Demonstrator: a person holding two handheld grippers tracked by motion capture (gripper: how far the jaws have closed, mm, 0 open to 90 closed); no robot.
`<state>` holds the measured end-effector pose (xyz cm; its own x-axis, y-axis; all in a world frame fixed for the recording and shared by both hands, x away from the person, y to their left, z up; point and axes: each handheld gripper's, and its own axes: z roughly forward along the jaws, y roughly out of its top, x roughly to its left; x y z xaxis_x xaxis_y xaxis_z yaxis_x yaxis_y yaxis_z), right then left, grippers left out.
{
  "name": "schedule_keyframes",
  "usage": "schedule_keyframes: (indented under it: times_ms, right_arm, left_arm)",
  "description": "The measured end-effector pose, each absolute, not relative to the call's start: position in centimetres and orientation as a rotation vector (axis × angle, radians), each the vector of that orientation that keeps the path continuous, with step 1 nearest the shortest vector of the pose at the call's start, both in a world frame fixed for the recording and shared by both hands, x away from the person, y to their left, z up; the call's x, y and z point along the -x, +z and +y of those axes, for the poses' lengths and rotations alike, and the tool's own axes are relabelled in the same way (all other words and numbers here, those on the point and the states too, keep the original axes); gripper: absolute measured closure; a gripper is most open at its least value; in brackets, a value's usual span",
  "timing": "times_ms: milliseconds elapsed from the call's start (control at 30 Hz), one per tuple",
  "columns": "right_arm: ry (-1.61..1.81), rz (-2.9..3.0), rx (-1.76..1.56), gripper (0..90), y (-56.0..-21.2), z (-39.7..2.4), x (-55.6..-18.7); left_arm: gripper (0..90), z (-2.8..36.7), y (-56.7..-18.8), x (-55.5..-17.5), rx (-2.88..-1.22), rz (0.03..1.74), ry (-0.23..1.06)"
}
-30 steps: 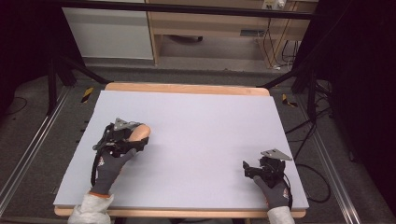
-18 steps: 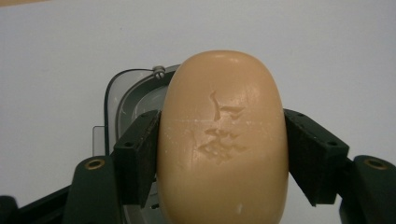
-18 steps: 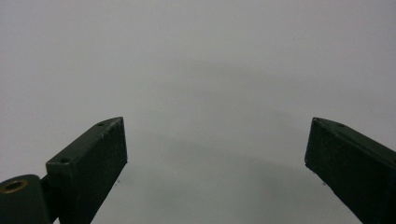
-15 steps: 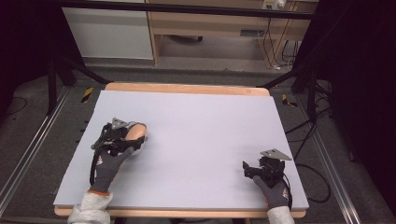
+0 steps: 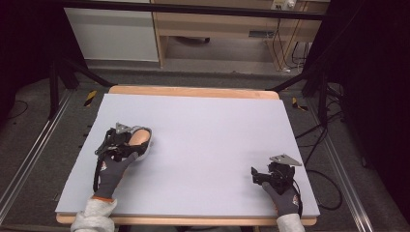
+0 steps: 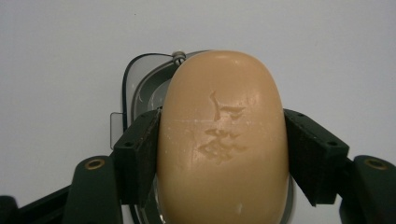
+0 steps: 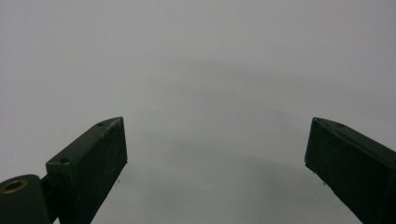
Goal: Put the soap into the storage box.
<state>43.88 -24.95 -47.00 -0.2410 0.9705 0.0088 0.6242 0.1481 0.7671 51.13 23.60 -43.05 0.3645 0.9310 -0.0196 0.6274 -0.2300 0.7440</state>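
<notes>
Left gripper (image 6: 223, 154) clamps a soap bar (image 6: 223, 140) lengthwise; its view reveals stamped characters and a dish (image 6: 140, 93) beneath. Right gripper (image 7: 215, 158) rests wide apart.

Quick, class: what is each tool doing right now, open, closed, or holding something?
Left tool: closed on the bar of soap, above a soap dish.
Right tool: open, holding nothing.

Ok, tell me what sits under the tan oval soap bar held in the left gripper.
Beneath the tan oval soap bar lies a clear oval soap dish; its rim shows at the upper left. The bar covers the dish's middle and right side.
</notes>
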Motion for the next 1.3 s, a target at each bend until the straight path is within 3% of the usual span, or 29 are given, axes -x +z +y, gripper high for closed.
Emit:
schedule_keyframes:
  times_ms: [1300]
  right_arm:
    - [0.915,1.927,-1.521,5.8,-46.9,-24.9,-43.8]
  left_arm:
    - [28.5,22.6,-42.9,-50.7,-1.962,1.303,0.579]
